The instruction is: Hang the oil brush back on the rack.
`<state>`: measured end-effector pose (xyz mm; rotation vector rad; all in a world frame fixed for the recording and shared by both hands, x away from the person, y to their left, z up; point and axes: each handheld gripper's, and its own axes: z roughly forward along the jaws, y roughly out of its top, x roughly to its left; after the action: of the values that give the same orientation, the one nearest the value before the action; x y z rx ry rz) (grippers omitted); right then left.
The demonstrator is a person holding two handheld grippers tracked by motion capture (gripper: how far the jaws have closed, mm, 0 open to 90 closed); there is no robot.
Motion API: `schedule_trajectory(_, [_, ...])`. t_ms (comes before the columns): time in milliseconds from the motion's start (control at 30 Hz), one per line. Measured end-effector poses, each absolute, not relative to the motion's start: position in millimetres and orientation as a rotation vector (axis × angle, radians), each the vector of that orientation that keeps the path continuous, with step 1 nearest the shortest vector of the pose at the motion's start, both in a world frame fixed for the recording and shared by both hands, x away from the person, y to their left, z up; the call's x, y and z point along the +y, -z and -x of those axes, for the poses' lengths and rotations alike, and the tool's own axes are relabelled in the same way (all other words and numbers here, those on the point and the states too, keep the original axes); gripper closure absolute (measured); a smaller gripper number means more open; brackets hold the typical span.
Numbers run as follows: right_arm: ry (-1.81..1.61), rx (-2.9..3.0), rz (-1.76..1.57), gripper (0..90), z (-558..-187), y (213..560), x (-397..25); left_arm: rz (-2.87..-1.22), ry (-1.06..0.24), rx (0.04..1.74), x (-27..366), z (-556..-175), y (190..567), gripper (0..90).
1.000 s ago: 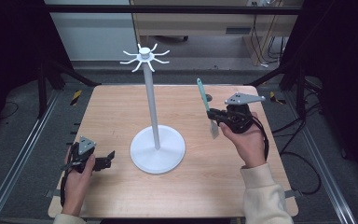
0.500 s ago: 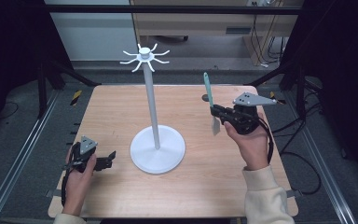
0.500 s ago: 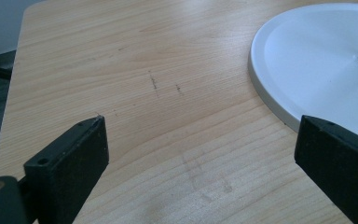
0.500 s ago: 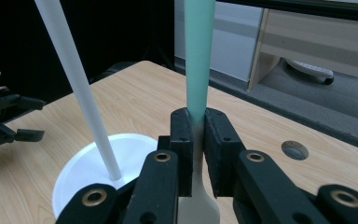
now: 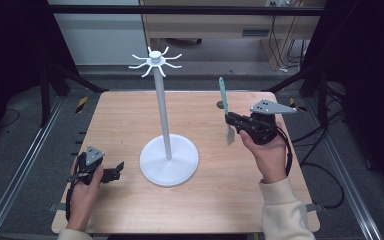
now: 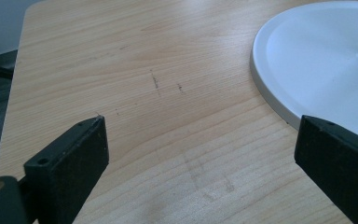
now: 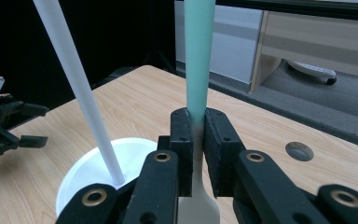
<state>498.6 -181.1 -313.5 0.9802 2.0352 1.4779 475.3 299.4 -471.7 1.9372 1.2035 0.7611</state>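
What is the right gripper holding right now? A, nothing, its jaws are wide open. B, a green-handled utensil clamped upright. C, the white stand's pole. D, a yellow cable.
B: the right gripper has its jaws shut on the green-handled utensil, handle pointing up, with the white stand apart from it.

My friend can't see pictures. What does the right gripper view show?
The right gripper is shut on an upright spatula with a teal handle. Beyond it, a white stand's thin pole rises from its round base on the wooden table.
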Motion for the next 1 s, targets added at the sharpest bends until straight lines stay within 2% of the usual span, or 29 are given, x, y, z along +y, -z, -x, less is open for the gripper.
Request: schedule_trajectory(1000, [-1.593, 2.055, -0.87, 82.3, -485, 301, -154, -1.941, -0.76, 1.196, 299, -476, 471, 2.4])
